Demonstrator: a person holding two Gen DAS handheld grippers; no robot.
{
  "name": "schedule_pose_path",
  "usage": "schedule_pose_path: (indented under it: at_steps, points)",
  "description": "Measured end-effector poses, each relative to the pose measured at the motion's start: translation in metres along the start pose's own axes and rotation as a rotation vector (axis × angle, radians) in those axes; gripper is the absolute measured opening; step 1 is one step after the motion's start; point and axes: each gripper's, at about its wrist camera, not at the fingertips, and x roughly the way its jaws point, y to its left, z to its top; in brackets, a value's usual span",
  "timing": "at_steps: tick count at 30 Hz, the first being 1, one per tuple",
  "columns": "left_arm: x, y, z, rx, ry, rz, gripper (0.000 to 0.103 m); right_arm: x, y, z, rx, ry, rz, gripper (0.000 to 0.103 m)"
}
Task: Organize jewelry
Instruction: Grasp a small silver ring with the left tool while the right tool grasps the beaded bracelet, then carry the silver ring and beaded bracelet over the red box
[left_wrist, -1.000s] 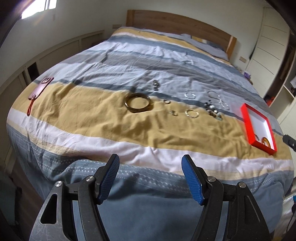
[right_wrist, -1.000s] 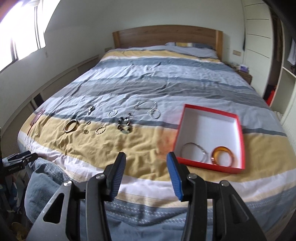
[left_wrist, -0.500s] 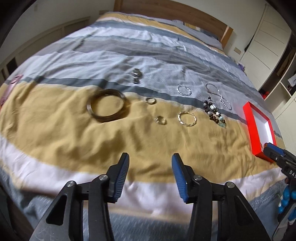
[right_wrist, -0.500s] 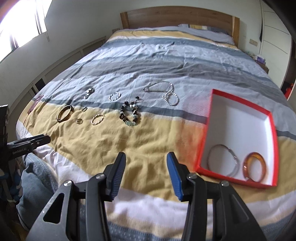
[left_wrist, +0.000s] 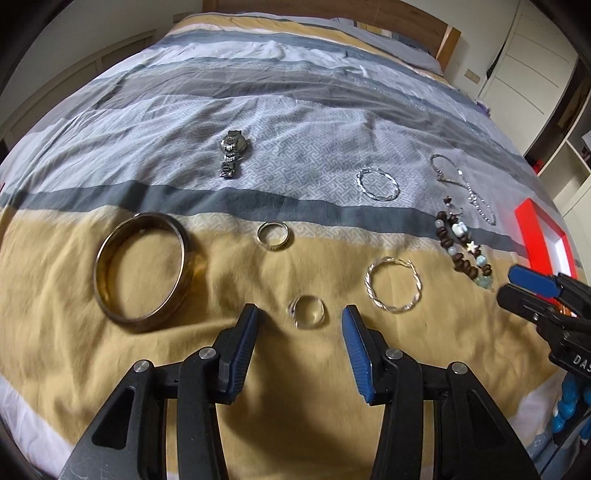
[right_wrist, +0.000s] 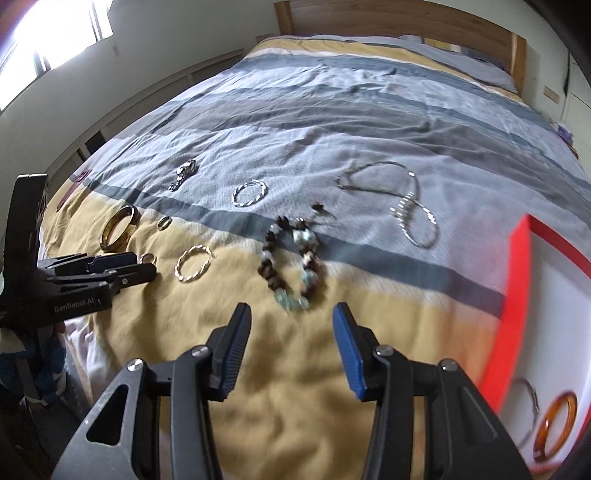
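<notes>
Jewelry lies spread on a striped bedspread (left_wrist: 295, 110). My left gripper (left_wrist: 300, 310) is open and low over the yellow stripe. A small clear ring (left_wrist: 306, 312) lies just beyond its tips, untouched. Around it are a bronze bangle (left_wrist: 144, 269), a plain ring (left_wrist: 273, 236), a twisted hoop (left_wrist: 393, 284) and a watch (left_wrist: 232, 151). My right gripper (right_wrist: 291, 310) is open and empty, just short of a beaded bracelet (right_wrist: 291, 258). To its right a red box (right_wrist: 517, 295) holds a silver bangle (right_wrist: 530, 406) and an amber bangle (right_wrist: 557, 424).
A twisted silver bangle (right_wrist: 249, 192) and a chain necklace (right_wrist: 410, 206) lie on the grey stripe farther back. The other gripper shows at the edge of each view. A reddish strap (right_wrist: 74, 188) lies at the bed's left edge, and white cupboards (left_wrist: 535, 55) stand on the right.
Both grippers have come forward and down toward the bedspread, so the jewelry looks much larger. The left jaws have narrowed. The right jaws keep the same gap.
</notes>
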Motion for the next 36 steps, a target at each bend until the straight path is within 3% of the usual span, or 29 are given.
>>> schedule_pose_path:
  at_steps: [6,17,25,32,34,36]
  points:
    - [0.006,-0.003,-0.003,0.025,-0.006,0.017,0.042,0.025,0.001,0.011,-0.017,0.019,-0.002,0.044]
    - [0.007,-0.007,-0.006,0.051,-0.015,0.029,0.019,0.049,0.001,0.022,-0.024,0.030,-0.012,0.052]
    - [0.007,-0.007,-0.006,0.052,-0.018,0.031,0.019,0.048,0.001,0.024,0.032,0.013,0.047,0.053]
    - [0.007,-0.006,-0.007,0.048,-0.023,0.035,0.019,0.055,0.005,0.024,0.004,0.017,0.013,0.053]
    - [0.007,-0.006,-0.007,0.048,-0.024,0.035,0.019,0.057,0.004,0.025,-0.001,0.011,-0.004,0.048]
    - [0.007,-0.007,-0.007,0.049,-0.025,0.036,0.019,0.058,0.001,0.026,0.002,0.005,-0.025,0.031]
